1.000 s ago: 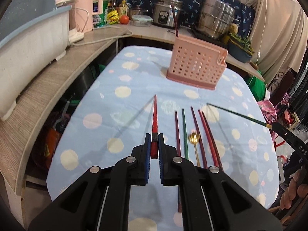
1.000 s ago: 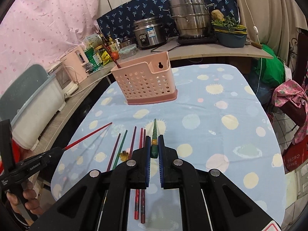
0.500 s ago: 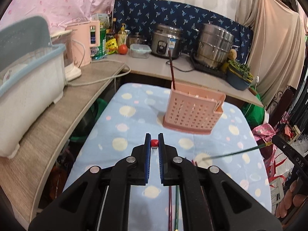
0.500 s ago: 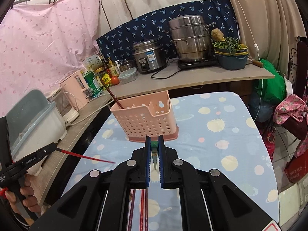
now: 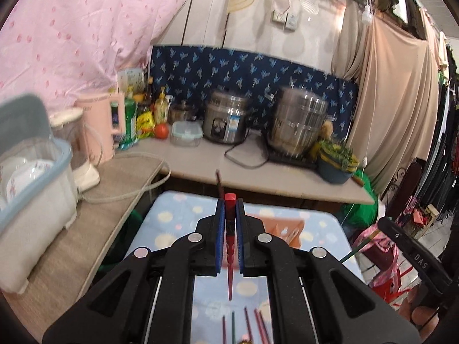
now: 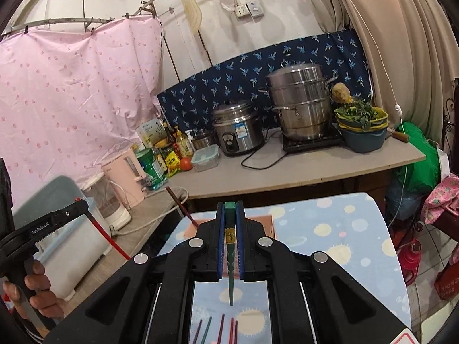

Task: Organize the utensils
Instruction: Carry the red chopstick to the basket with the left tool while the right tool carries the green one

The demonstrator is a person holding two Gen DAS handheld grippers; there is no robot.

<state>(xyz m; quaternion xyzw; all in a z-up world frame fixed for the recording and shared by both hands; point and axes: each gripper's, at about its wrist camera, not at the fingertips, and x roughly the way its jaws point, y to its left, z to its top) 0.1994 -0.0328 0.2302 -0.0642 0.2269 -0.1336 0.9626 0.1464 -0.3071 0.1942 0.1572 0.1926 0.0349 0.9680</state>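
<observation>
in the left wrist view the left gripper [image 5: 229, 200] is clamped on a red chopstick [image 5: 229, 246], blunt end at twelve o'clock between the blue pads, thin tip pointing to six o'clock above the spotted blue tablecloth [image 5: 172, 223]; the pink utensil basket [image 5: 282, 228] sits on the cloth at about one o'clock, mostly hidden behind the right jaw, a dark chopstick [image 5: 219, 183] rising from it just past the fingertips, though blur makes its foot hard to place; more chopsticks [image 5: 246, 325] lie on the cloth at six o'clock; in the right wrist view the right gripper [image 6: 230, 206] is closed on a green chopstick [image 6: 230, 261], tip toward six o'clock, the basket [image 6: 268, 222] peeking out behind the jaws at twelve to one
</observation>
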